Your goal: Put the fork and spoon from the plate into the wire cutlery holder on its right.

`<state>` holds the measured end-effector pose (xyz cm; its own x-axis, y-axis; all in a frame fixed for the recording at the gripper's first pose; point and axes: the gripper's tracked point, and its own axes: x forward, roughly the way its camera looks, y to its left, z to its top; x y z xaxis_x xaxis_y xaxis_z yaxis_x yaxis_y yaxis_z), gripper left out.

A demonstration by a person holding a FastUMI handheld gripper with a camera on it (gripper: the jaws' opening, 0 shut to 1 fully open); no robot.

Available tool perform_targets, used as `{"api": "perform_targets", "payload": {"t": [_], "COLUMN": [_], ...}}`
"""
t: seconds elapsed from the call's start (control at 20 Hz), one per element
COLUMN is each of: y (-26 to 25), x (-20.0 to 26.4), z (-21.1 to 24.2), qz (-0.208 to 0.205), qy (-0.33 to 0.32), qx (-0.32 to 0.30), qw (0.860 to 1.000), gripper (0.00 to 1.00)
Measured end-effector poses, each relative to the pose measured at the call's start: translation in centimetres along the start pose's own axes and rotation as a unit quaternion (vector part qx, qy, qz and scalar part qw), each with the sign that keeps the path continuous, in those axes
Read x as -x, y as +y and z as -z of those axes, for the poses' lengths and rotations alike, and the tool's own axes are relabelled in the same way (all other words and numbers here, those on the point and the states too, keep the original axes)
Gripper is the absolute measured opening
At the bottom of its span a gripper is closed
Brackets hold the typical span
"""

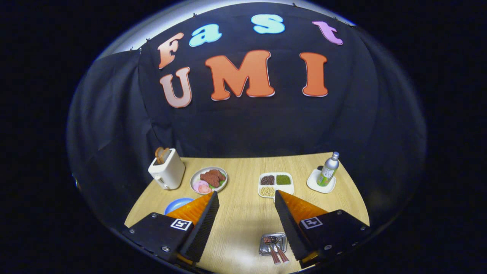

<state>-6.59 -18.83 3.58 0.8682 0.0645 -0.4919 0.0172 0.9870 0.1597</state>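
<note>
The two-finger gripper (246,198) hangs above a pale wood-grain table (243,217), its black ribbed fingers (203,224) with orange sides spread wide apart and nothing between them but bare tabletop. Low between the fingers, at about five o'clock from the midpoint and close against the inner face of the right finger, sits a small silvery square metal tray (272,243) holding utensils with reddish-brown handles (279,255); two handles can be counted sticking out toward the camera, and the heads lying on the tray are too small to tell fork from spoon. Beyond the fingertips, at one o'clock, lies one white divided dish (276,184) with three fillings: dark brown, green and pale beans. At eleven o'clock is one round plate of reddish meat slices (209,179), and further toward ten o'clock one white toaster (167,173) with one slice of toast standing in it. One blue round dish (177,204) peeks out beside the left finger at nine o'clock. At two o'clock one silver bottle with a green label (328,170) stands upright on one white square coaster (321,182).
</note>
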Motion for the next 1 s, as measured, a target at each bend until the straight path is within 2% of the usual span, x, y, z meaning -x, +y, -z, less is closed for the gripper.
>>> {"api": "perform_targets", "payload": {"t": [0.15,0.35,1.0], "y": [1.2,0.8,5.5], "x": [1.4,4.5,7.9], "z": [-4.5,-9.7,-15.6], "qz": [-0.013,0.005,-0.01], "qy": [-0.066,-0.155,-0.24], "qx": [-0.023,0.002,0.054], "qw": [0.997,0.988,0.969], "gripper": [0.92,0.94,0.96]}}
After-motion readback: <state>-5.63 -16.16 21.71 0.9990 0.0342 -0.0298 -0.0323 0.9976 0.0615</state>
